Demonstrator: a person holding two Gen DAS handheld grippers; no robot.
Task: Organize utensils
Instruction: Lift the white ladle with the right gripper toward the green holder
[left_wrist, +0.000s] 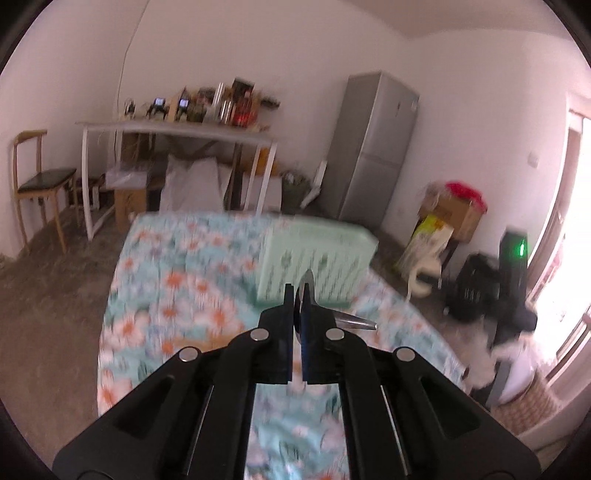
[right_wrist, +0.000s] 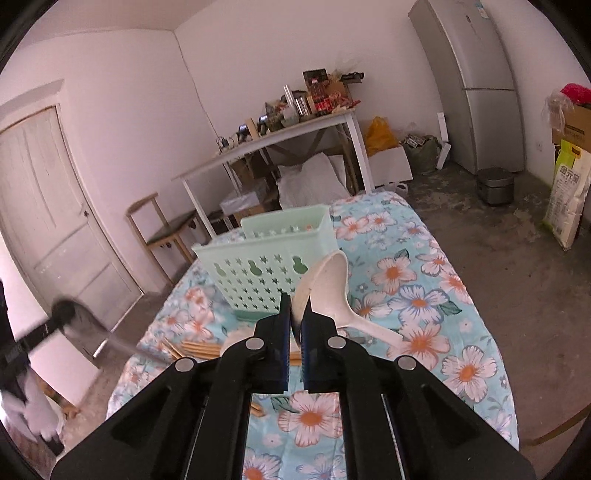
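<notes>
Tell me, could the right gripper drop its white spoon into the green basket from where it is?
Probably yes. The right gripper is shut on the white spoon, and the green basket stands just ahead with its top open. Nothing lies between them, though the spoon sits crosswise and may need turning.

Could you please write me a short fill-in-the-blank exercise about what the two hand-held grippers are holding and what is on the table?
1. The right hand-held gripper is shut on a cream plastic ____.
2. The left hand-held gripper is shut on a spoon made of ____.
3. The mint-green basket stands on a tablecloth printed with ____.
4. Wooden ____ lie on the cloth beside the right hand-held gripper.

Missing words: spoon; metal; flowers; chopsticks
</notes>
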